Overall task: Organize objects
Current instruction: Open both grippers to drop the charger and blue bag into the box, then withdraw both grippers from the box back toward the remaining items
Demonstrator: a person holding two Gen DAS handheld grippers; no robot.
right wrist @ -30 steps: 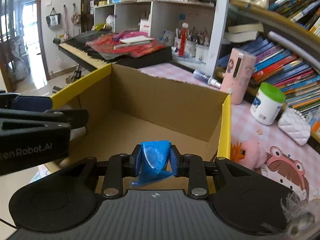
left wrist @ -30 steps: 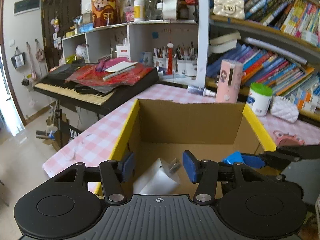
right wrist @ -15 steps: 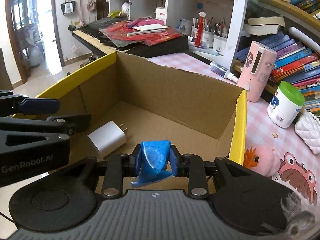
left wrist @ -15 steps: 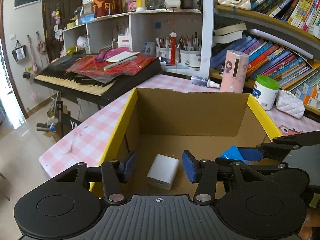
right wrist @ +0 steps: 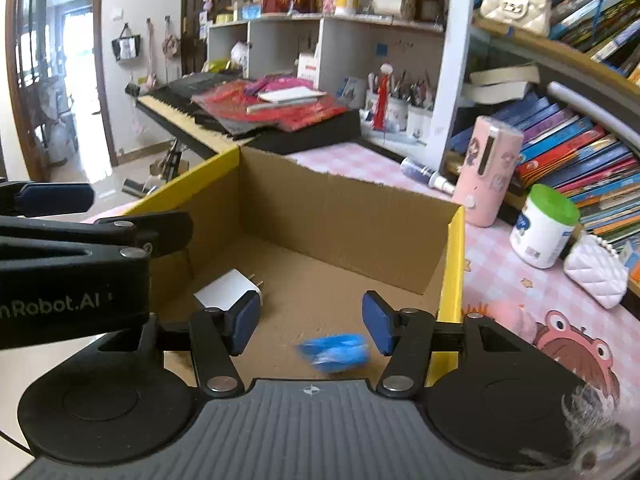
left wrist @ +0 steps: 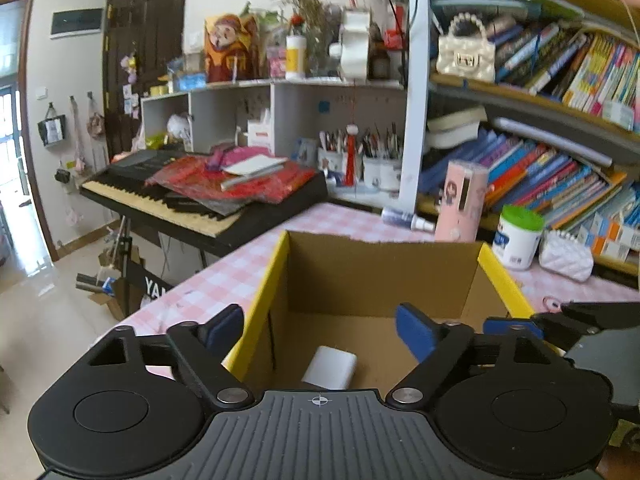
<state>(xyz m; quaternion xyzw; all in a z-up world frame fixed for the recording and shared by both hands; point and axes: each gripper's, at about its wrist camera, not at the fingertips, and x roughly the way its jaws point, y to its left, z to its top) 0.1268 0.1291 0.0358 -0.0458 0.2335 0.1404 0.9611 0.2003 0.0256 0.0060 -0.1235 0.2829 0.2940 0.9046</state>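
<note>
Both the left gripper (left wrist: 320,330) and right gripper (right wrist: 310,324) (its neighbour reads "nRobot.AI") are opening, empty, above the cardboard box (right wrist: 340,216) holding a white charger (right wrist: 226,290) and a blue lump (right wrist: 334,352).

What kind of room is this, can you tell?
Most likely a home study or a child's room: crowded bookshelves, an electronic keyboard piled with red papers, and pen cups behind a pink checked table.
</note>
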